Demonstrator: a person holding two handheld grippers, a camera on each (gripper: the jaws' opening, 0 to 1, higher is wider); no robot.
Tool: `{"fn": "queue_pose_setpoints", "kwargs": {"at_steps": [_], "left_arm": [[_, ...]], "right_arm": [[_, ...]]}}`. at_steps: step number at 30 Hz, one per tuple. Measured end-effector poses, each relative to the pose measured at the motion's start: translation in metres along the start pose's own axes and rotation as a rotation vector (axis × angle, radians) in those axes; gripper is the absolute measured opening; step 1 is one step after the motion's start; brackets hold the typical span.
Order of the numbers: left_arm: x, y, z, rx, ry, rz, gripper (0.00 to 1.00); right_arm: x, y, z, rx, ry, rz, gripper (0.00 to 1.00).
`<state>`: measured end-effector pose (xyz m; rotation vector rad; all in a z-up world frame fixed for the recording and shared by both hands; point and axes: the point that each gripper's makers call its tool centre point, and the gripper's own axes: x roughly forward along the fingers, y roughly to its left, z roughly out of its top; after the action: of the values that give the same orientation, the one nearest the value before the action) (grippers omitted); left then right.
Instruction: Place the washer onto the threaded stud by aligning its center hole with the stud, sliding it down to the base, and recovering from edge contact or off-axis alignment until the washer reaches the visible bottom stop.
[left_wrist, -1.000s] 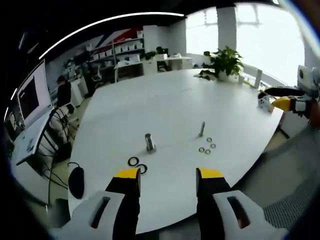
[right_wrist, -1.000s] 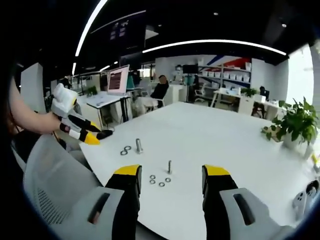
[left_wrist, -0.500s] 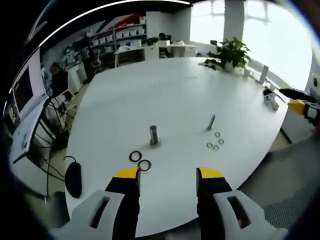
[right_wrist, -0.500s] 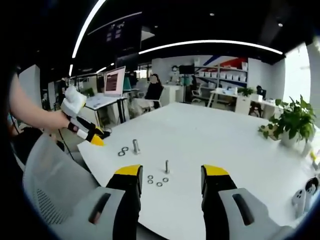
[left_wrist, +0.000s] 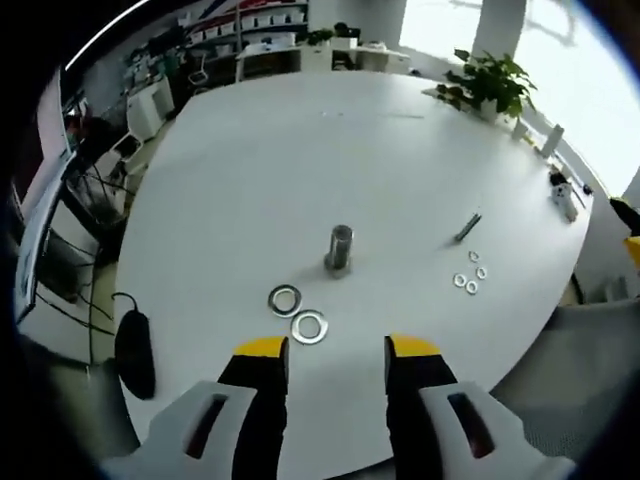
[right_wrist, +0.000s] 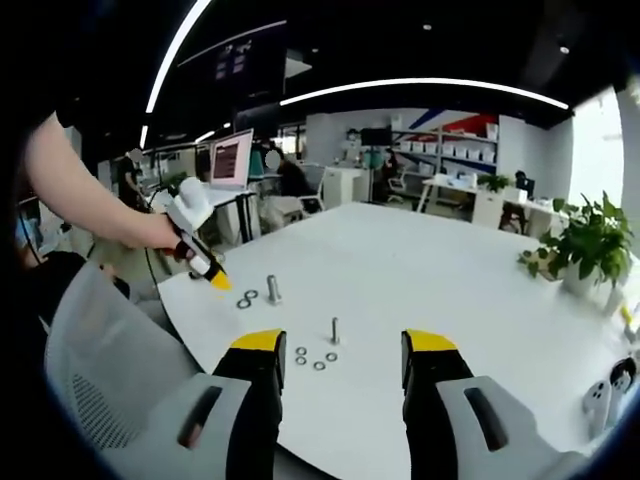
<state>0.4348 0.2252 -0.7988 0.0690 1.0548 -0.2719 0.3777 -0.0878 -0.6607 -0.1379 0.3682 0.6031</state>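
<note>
Your left gripper (left_wrist: 327, 347), jaws apart and empty, hung over two washers (left_wrist: 297, 313); pinch one rim, then centre over the stud (left_wrist: 340, 248).

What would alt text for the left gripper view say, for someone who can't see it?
An open hand-held gripper with yellow tips hovers over a white table, just short of two large washers lying flat beside a thick upright stud. Further right stand a thin stud and three small washers.
</note>
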Motion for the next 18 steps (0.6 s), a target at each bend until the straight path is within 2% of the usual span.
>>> {"fn": "queue_pose_setpoints", "kwargs": {"at_steps": [3, 12, 18], "left_arm": [[0.014, 0.005, -0.002, -0.024, 0.049, -0.010, 0.35], [0.032, 0.016, -0.005, -0.047, 0.108, 0.004, 0.35], [0.043, 0.017, -0.015, -0.056, 0.157, 0.000, 0.36]], "right_arm": [[0.000, -0.002, -0.001, 0.000, 0.004, -0.006, 0.49], [-0.001, -0.004, -0.002, -0.001, 0.007, -0.016, 0.48], [-0.001, -0.003, -0.003, -0.006, 0.012, -0.015, 0.48]]}}
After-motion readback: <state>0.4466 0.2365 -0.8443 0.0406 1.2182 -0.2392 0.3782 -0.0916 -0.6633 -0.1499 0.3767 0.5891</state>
